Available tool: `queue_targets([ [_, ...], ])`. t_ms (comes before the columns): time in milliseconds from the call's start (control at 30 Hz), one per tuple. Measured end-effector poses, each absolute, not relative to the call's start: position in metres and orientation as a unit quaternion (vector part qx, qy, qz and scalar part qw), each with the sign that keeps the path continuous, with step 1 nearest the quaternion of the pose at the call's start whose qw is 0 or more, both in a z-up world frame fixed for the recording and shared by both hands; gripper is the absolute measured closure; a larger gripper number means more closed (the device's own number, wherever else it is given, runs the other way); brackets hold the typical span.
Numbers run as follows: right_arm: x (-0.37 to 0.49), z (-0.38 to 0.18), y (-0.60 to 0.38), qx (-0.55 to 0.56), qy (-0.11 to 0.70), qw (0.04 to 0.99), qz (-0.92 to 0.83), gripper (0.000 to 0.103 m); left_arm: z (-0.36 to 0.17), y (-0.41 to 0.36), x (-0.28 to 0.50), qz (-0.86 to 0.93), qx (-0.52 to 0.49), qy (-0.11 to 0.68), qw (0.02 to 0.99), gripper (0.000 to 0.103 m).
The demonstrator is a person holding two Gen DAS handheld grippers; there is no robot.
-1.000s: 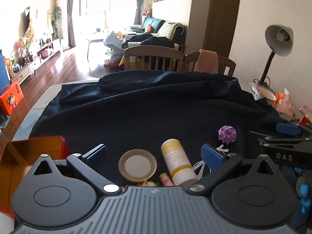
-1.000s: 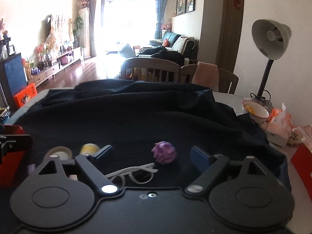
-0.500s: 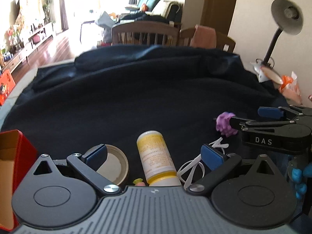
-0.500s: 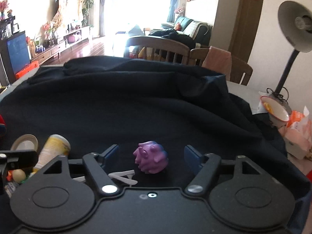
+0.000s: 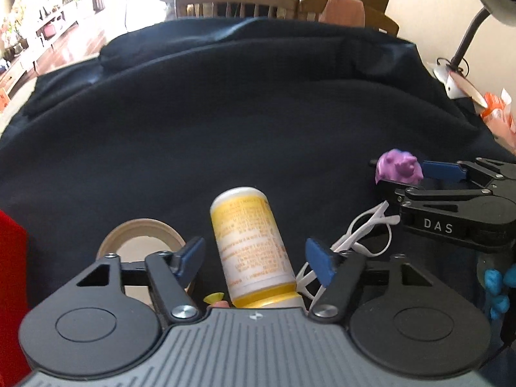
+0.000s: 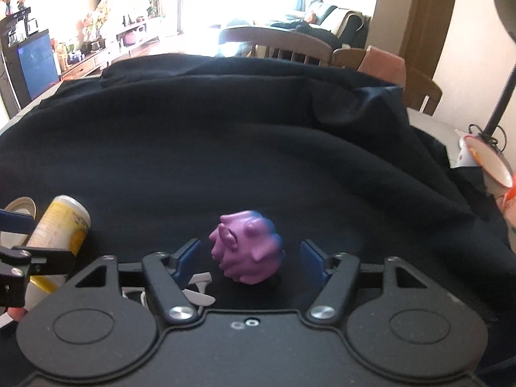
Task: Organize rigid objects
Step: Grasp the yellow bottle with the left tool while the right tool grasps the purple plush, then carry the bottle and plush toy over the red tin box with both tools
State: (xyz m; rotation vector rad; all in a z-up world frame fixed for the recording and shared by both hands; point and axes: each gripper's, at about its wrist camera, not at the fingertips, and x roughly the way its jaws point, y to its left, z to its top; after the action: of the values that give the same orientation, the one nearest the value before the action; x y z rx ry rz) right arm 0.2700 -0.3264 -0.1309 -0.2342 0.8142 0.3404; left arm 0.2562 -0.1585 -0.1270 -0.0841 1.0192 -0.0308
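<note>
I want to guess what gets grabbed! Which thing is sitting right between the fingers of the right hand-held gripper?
The purple spiky toy. It sits between the open right hand-held gripper fingers; the yellow bottle lies between the left hand-held gripper fingers instead.

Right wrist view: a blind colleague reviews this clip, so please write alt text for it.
The open right gripper straddles a purple toy lying on a dark cloth, fingers apart from it. At left lie a yellow bottle and the other gripper; white glasses sit near the left finger.

One yellow-and-white bottle (image 5: 251,245); one round lid (image 5: 138,242); one purple figurine (image 6: 246,248); one pair of white glasses (image 5: 364,229); one red box (image 5: 11,274); two grippers, left (image 5: 258,258) and right (image 6: 248,258); one desk lamp (image 5: 483,9).
</note>
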Motion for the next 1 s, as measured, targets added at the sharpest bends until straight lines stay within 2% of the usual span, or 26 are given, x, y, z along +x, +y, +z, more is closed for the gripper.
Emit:
queue_targets([
  [267, 0.279, -0.137, -0.325, -0.117, 0.401, 0.893, 0.166, 0.051, -0.135, -0.158, 0.265, -0.016, -0.044, 0.503, 0.863, 0.054],
  [300, 0.279, -0.138, -0.325, -0.116, 0.402, 0.893, 0.167, 0.053, -0.135, -0.157, 0.265, -0.015, -0.047, 0.503, 0.863, 0.054],
  [667, 0.270, -0.128, -0.327, -0.112, 0.397, 0.896, 0.163, 0.053, -0.133, -0.153, 0.263, -0.013, -0.053, 0.501, 0.864, 0.056],
  [1000, 0.246, -0.099, -0.323, -0.104, 0.376, 0.902, 0.186, 0.053, -0.107, -0.148, 0.244, -0.017, -0.062, 0.476, 0.877, 0.057],
])
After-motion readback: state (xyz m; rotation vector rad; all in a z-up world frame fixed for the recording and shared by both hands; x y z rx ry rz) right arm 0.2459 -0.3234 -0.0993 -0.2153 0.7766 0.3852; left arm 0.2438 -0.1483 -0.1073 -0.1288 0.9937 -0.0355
